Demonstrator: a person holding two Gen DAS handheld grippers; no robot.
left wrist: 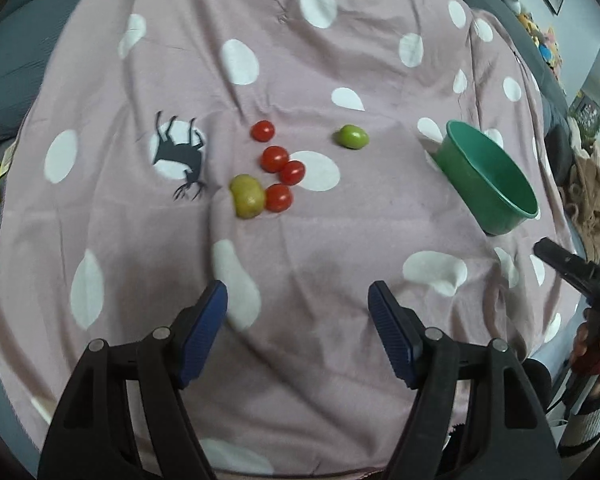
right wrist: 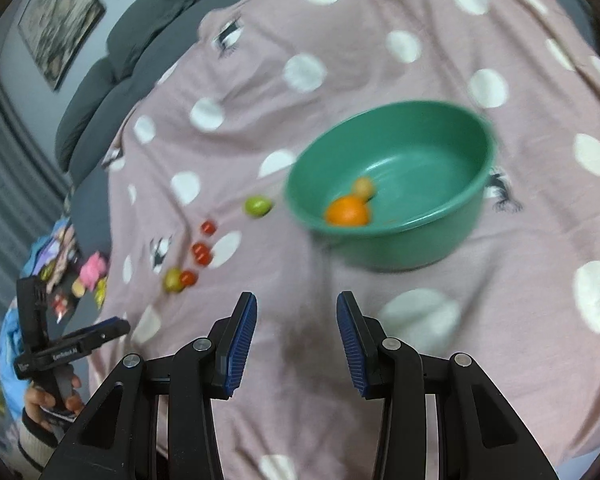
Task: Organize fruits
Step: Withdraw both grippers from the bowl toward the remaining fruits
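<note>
A green bowl (right wrist: 392,184) stands on the pink dotted cloth and holds an orange (right wrist: 347,211) and a small yellowish fruit (right wrist: 363,188). It also shows in the left wrist view (left wrist: 488,178) at the right. Several red cherry tomatoes (left wrist: 276,159) lie in a cluster beside a yellow-green fruit (left wrist: 247,196); a green fruit (left wrist: 352,136) lies apart toward the bowl. My left gripper (left wrist: 298,300) is open and empty, short of the cluster. My right gripper (right wrist: 296,308) is open and empty, just in front of the bowl.
The pink cloth (left wrist: 300,60) covers a dark grey sofa (right wrist: 100,80). Small toys (right wrist: 88,276) lie off the cloth's left edge. The right gripper shows in the left wrist view (left wrist: 572,276) at the far right; the left gripper shows in the right wrist view (right wrist: 68,344) at the far left.
</note>
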